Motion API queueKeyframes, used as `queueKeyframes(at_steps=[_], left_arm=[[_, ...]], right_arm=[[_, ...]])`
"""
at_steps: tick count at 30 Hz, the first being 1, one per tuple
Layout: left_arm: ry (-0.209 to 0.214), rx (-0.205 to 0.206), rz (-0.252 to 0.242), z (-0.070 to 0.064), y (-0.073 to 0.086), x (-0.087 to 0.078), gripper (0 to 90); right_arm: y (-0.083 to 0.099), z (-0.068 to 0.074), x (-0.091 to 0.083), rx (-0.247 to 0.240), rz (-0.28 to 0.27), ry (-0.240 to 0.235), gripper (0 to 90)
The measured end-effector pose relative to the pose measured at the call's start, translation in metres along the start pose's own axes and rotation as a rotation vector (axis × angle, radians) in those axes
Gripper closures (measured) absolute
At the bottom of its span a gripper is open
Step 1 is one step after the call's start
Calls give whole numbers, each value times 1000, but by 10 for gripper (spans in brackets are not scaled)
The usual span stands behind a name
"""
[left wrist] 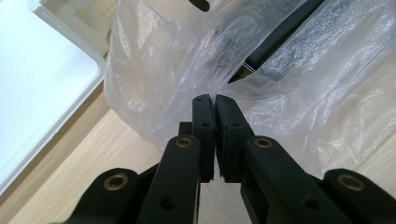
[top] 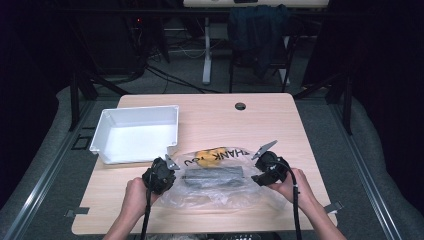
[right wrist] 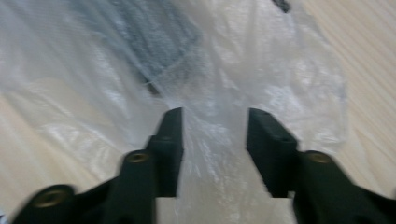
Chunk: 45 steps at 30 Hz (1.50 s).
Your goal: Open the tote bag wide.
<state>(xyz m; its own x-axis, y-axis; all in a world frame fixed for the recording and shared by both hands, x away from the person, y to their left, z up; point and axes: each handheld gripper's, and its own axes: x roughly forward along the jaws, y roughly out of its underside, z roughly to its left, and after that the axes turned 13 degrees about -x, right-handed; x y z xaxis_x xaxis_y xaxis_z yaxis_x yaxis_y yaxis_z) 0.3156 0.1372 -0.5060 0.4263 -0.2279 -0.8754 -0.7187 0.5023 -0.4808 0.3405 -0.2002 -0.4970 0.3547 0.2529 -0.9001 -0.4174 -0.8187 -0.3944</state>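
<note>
A clear plastic bag (top: 215, 192) printed with black letters lies on the wooden table (top: 300, 150). Inside it rest a dark grey rectangular box (top: 213, 175) and a yellow object (top: 210, 158). My left gripper (top: 165, 172) sits at the bag's left edge, shut on a fold of the plastic (left wrist: 205, 88). My right gripper (top: 260, 175) is at the bag's right edge, open, with bag film (right wrist: 215, 135) lying between its jaws. The dark box (right wrist: 159, 37) shows through the film ahead of it.
An empty white tray (top: 136, 134) stands at the table's back left, close to my left gripper; its rim (left wrist: 70, 42) is beside the bag. A cable hole (top: 240, 106) is near the far edge. A chair (top: 260, 35) stands beyond the table.
</note>
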Motion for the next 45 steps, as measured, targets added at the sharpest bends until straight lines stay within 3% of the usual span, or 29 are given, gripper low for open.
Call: queueKeyframes(at_steps=[4,7,10,14,17,19,20,23,26,28,31,36,41,45], left_arm=[[-9,-4,-13,1,-2,0,880],[-10,-18,-31,2,-3,-1,884],[-11,-27,-46,4,-3,-3,884],[-7,-44,-76,5,-4,-7,884],[-16,-47,-99,4,-5,-10,884],[-16,-45,-98,5,-6,-10,883],[-18,-50,-104,5,-5,-9,883],[-11,-50,-102,5,-6,-8,880],[-16,-35,-95,3,-7,-7,881],[-33,-32,-102,2,-7,-5,882],[-53,-38,-94,4,-9,1,883],[-36,-59,-30,9,-13,20,880],[-32,-37,49,5,-13,37,880],[-11,-1,94,0,-7,35,873]], right_arm=[[-1,-5,5,4,21,22,859],[-1,-5,10,19,3,23,885],[-1,-4,3,4,-19,-7,609],[-2,4,-5,-27,-66,-33,448],[-2,5,0,-50,-31,-21,390],[-2,6,5,-49,-8,10,428],[-3,5,6,-55,13,28,505],[-3,2,10,-31,12,50,721],[-5,1,15,-35,22,58,855],[-8,-1,18,-42,29,74,878],[-13,-6,23,-2,2,96,884],[-14,-16,43,60,46,55,881],[-11,-16,47,43,96,38,893],[-7,-12,43,13,123,-7,890]])
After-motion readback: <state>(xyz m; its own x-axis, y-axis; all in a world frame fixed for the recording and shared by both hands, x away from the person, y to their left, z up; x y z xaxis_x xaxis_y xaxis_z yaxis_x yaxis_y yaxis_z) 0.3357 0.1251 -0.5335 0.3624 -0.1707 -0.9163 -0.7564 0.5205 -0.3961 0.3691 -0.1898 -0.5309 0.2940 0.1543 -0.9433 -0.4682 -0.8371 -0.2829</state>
